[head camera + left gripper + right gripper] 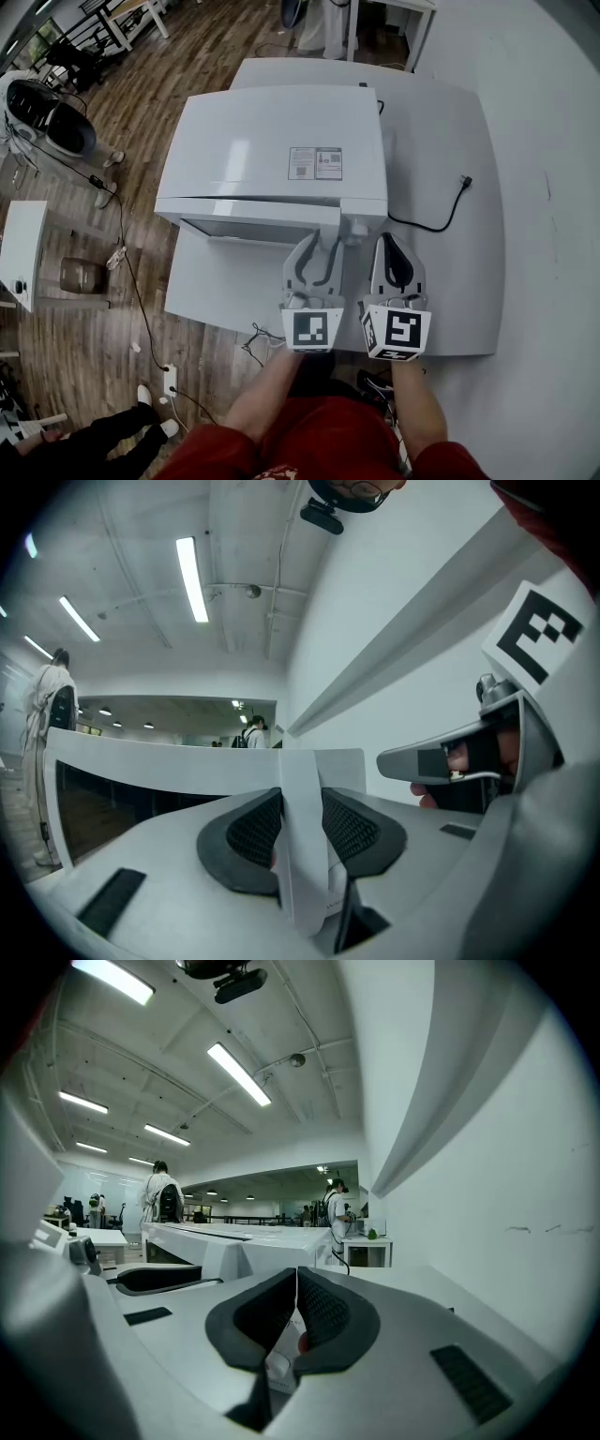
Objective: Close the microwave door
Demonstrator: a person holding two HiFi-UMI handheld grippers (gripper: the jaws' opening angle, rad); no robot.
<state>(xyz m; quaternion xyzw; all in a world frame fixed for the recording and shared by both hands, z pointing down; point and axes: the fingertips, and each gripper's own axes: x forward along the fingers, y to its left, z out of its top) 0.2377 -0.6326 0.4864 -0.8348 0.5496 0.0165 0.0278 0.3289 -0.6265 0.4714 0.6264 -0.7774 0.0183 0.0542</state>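
Note:
A white microwave (281, 141) stands on a white table (459, 300). Its door (253, 223), with a dark window, hangs slightly ajar at the front. My left gripper (330, 236) is shut on the door's free right edge; in the left gripper view the white door edge (300, 789) stands upright between the dark pads (248, 832). Just to the right, my right gripper (387, 244) is shut with nothing in it, clear of the microwave. Its pads (323, 1312) meet in the right gripper view, with the microwave (234, 1241) to the left ahead.
A black power cable with a plug (452, 202) lies on the table right of the microwave. A white wall (553, 169) runs along the right. Wooden floor with cables and a power strip (170, 380) lies left. A person's legs (103, 436) are at lower left.

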